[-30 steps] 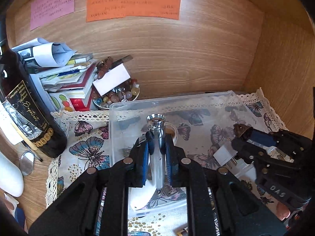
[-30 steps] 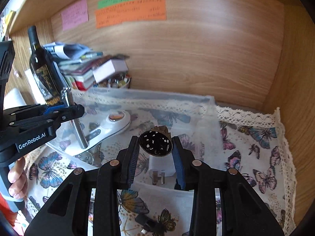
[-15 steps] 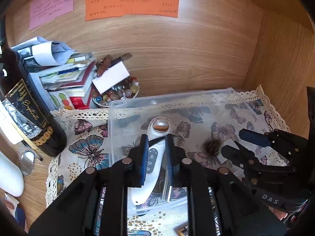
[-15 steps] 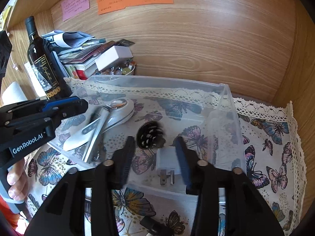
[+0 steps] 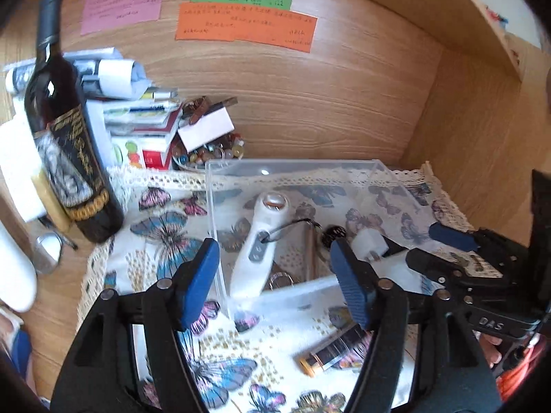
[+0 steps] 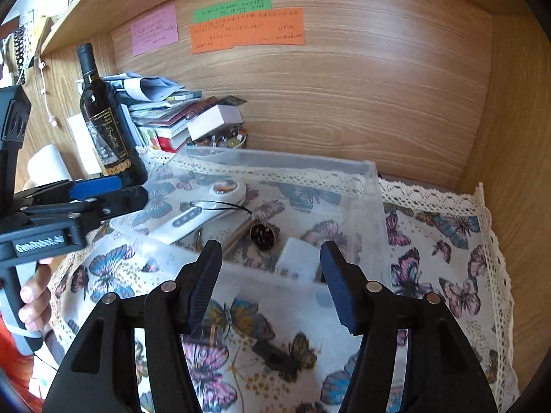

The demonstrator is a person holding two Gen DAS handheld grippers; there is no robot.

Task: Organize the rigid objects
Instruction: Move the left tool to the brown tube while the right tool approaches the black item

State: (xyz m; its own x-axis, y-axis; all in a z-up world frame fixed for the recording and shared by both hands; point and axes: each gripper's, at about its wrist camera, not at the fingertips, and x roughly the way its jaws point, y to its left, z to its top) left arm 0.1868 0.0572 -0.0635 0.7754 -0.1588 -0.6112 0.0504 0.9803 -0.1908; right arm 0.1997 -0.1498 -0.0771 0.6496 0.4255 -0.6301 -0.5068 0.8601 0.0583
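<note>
Butterfly-print cloth [image 6: 447,241] lines a wooden alcove [image 6: 378,96]; both grippers, left [image 5: 275,275] and right [image 6: 268,282], earlier clamped, are opening, empty, over the clear bin [image 6: 375,213].

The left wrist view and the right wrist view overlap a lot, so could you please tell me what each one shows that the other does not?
Only the left wrist view shows a small cylindrical tube on the cloth in front of the clear box.

Only the right wrist view shows a dark small object lying on the cloth.

Both show the clear box, the white handheld device inside it and the wine bottle.
</note>
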